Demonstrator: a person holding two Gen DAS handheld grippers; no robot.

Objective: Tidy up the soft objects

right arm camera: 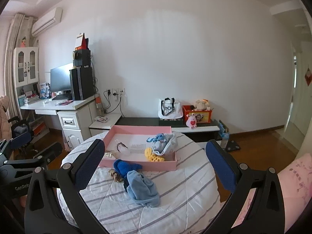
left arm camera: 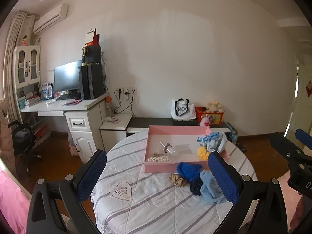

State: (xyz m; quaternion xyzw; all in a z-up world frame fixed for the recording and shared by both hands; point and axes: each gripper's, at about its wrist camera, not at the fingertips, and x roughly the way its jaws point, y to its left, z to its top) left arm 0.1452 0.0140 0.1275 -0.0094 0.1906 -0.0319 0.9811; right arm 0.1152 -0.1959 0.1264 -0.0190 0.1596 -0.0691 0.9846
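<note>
Both grippers hang wide apart and empty: the left gripper (left arm camera: 157,172) and right gripper (right arm camera: 156,167), poised to sort. A pink tray (right arm camera: 136,130) sits mid-frame as the likely collecting spot; the light blue cloth (right arm camera: 143,190) and royal-blue knit (right arm camera: 124,167) lie just below it. The white tote (right arm camera: 169,108) reads "RADIO".

Both handheld grippers, the left gripper (left arm camera: 157,173) and the right gripper (right arm camera: 155,165), share one build: matte black plastic frames with triangular cut-outs, round silver pivot screws, and long fingers faced with textured blue rubber pads (right arm camera: 88,165). White lettering marks the left frame.
</note>
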